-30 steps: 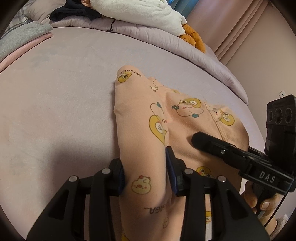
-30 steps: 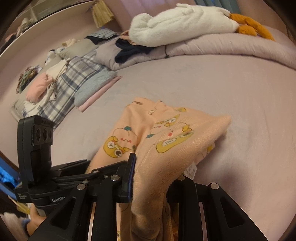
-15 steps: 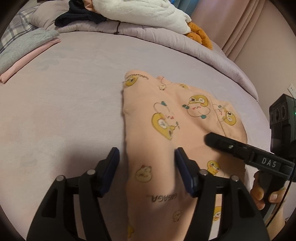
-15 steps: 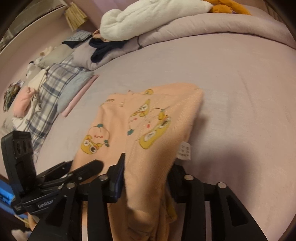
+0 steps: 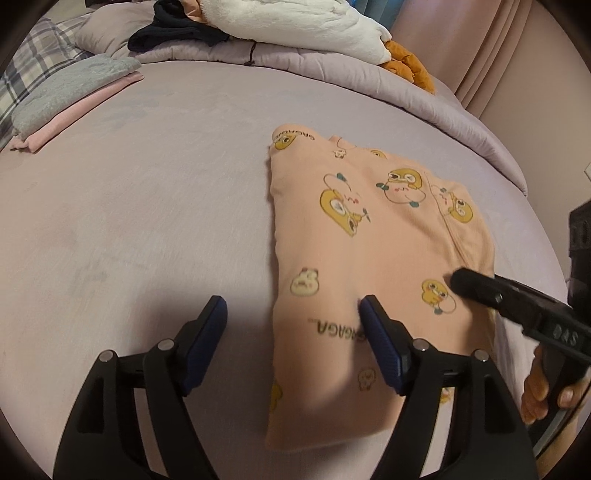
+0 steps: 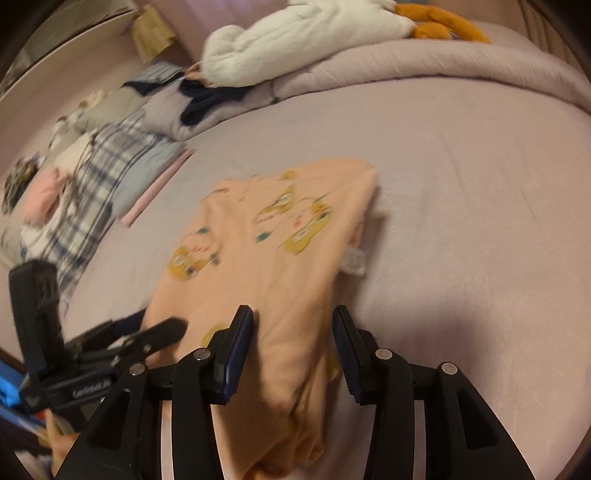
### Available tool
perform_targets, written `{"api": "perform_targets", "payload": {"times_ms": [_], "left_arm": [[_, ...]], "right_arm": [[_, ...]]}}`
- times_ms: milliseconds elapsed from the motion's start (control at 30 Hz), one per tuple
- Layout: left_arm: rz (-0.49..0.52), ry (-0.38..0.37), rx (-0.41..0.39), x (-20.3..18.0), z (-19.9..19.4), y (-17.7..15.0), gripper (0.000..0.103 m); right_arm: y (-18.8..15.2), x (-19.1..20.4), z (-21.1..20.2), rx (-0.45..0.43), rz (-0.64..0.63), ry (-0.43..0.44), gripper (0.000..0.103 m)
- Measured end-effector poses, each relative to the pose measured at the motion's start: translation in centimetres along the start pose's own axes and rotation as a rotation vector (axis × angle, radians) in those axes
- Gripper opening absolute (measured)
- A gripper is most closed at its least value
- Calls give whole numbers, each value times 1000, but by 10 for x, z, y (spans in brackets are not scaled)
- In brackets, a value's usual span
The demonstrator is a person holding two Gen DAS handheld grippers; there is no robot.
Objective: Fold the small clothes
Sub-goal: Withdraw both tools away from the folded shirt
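Peach garment [image 5: 369, 236] w/ yellow cartoon prints lies folded flat on the lilac bed [image 5: 147, 206], center-right in the left wrist view, center in the right wrist view. Left gripper [image 5: 293, 317] at bottom of its frame: jaws spread wide and opening, left pad over bare sheet, right pad over the cloth near the printed lettering; garment's left edge sits between them but the pads don't press it. Right gripper [image 6: 291, 325], bottom center of its own view: jaws apart and opening, a raised fold of the garment between the pads, cloth slack, not pinched. That view is blurred, so can't tell if the cloth brushes the left pad. Small white tag [image 6: 354, 262] sticks out at the garment's right edge. A hand [image 5: 546, 391] shows at lower right of the left view, holding the right gripper's handle. Upper left: stack of folded clothes [image 5: 74, 96]. Top: white fluffy blanket [image 5: 295, 22] on a rolled quilt, orange plush [image 5: 406, 62] beside it.
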State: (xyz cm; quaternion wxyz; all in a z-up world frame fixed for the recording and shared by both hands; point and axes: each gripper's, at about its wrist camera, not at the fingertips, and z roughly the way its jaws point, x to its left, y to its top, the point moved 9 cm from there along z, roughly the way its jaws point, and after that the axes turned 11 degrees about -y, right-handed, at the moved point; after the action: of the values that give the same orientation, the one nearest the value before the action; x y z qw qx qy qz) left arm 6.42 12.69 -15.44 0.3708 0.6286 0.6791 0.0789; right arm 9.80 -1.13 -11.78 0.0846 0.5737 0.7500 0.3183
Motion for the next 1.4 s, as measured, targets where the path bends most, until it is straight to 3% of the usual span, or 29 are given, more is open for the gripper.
{"api": "perform_targets", "payload": {"times_ms": [367, 800, 1167, 1400], "left_arm": [[13, 47, 17, -1, -7, -22, 81], [14, 108, 45, -4, -15, -46, 102], [-1, 151, 23, -8, -34, -57, 102], [-18, 171, -35, -19, -64, -58, 103]], "right_arm": [[-21, 2, 2, -3, -108, -117, 53], [-42, -2, -14, 0, -118, -167, 56], [-50, 4, -30, -27, -144, -155, 56], [-51, 8, -47, -69, -142, -151, 56]]}}
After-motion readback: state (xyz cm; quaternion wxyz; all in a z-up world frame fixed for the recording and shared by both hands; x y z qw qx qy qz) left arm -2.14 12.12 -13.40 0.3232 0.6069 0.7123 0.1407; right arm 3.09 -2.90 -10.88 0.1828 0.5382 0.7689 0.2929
